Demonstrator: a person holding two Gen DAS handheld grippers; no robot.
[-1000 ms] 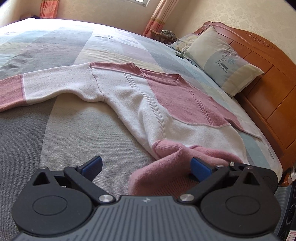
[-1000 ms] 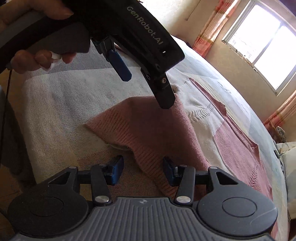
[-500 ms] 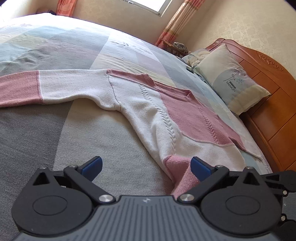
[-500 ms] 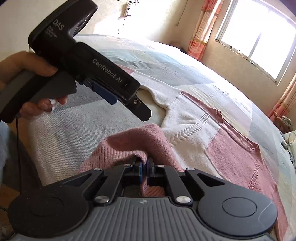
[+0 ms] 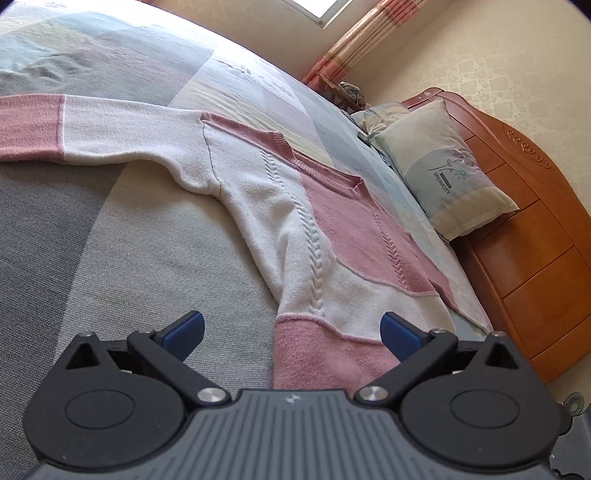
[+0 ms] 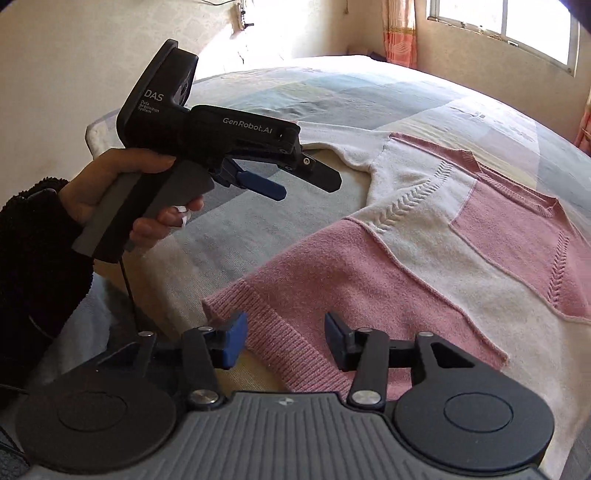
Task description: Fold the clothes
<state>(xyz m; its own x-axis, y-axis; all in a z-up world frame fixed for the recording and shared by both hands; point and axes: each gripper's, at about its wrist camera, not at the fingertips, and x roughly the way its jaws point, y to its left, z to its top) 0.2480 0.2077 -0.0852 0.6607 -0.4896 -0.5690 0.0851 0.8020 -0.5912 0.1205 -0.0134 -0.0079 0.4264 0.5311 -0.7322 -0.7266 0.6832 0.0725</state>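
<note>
A pink and cream knitted sweater lies front up on the bed, one sleeve stretched out to the left. Its pink hem band rests flat near the bed's edge. My right gripper hovers just above that hem, its jaws opening, the pads clear of the cloth. In the right wrist view a hand holds my left gripper in the air above the bed, left of the sweater. Its own view shows the left gripper wide open with nothing held.
A patchwork quilt covers the bed. A pillow leans on the wooden headboard at the right. A window with curtains stands behind the bed. A dark sleeve is at the left edge.
The right gripper shut on the bunched pink hem, then let go and rose; the hem now lies flat. The left gripper stayed open and rolled a little.
</note>
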